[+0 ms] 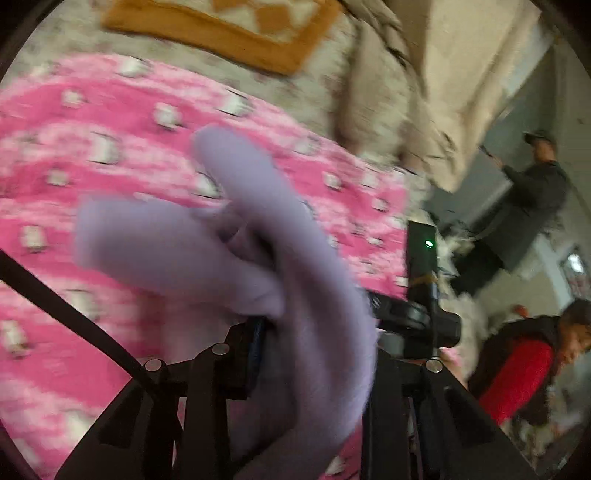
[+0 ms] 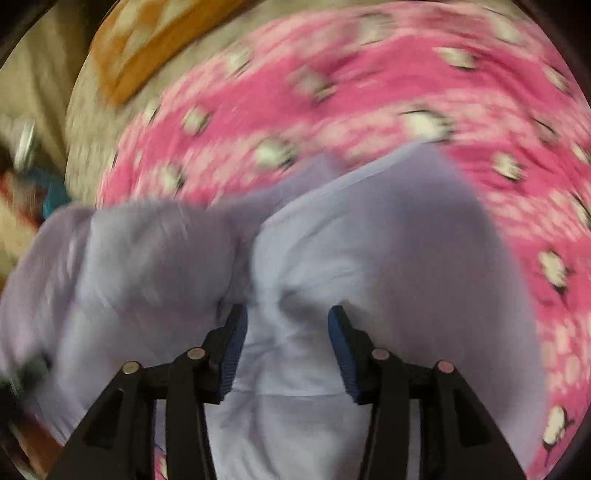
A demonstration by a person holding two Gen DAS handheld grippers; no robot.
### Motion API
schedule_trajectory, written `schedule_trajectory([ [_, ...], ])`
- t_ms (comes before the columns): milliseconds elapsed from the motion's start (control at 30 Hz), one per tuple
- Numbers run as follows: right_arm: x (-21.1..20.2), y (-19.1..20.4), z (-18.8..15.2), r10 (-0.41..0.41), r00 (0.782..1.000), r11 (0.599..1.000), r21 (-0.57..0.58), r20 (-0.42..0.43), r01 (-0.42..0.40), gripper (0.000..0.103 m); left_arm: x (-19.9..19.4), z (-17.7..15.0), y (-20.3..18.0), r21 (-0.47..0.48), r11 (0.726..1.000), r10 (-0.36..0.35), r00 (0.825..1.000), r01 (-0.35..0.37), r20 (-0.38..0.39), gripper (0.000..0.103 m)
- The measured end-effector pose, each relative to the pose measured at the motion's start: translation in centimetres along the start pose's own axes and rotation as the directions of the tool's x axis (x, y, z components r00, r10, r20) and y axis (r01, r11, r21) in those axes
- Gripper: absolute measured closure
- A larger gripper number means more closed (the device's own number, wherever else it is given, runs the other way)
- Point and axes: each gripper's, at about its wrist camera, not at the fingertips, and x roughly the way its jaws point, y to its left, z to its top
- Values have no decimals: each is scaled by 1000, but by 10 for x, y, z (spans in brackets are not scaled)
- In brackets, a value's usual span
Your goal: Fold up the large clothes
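A lilac garment (image 1: 280, 229) hangs bunched from my left gripper (image 1: 267, 332), which is shut on a thick fold of it. The cloth drapes over the jaws and hides the right fingertip. In the right wrist view the same lilac garment (image 2: 369, 251) lies spread and creased on a pink blanket. My right gripper (image 2: 288, 332) stands open low over it. The blue pads (image 2: 232, 347) sit apart, with cloth showing between them and no fold pinched. Both views are blurred.
The pink fleece blanket (image 1: 110, 155) with small white figures covers a bed. An orange-bordered cushion (image 1: 229, 33) and beige bedding (image 1: 376, 110) lie beyond it. A black device with a green light (image 1: 421, 258) stands at the bed's right. Two persons (image 1: 532, 192) are off right.
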Motion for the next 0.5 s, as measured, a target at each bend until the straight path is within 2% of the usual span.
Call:
schedule_trajectory([
  [67, -14, -29, 4, 27, 999, 993, 111, 42, -32, 46, 42, -4, -10, -4, 998, -70, 997, 70, -32, 99],
  [133, -19, -62, 5, 52, 996, 969, 237, 66, -66, 45, 88, -14, -12, -30, 995, -100, 988, 97, -114, 93],
  [200, -16, -84, 2, 80, 994, 940, 326, 74, -100, 45, 106, -21, -13, -38, 994, -107, 986, 103, -130, 92],
  [267, -14, -93, -1, 104, 992, 924, 362, 76, -124, 45, 103, -22, -18, -24, 994, -107, 987, 105, -122, 87],
  [333, -15, -94, 0, 117, 989, 916, 376, 88, -142, 45, 89, -20, -24, -24, 985, -170, 974, 168, -151, 77],
  [433, -18, -92, 0, 120, 988, 915, 375, 92, -146, 42, 53, -20, -36, 34, 955, -286, 945, 295, -160, 76],
  [467, -18, -89, -1, 120, 989, 916, 374, 92, -146, 41, 42, -21, -38, 67, 951, -290, 944, 303, -155, 75],
  [500, -19, -88, -1, 120, 989, 917, 372, 92, -146, 40, 31, -22, -40, 105, 952, -271, 952, 287, -144, 75],
])
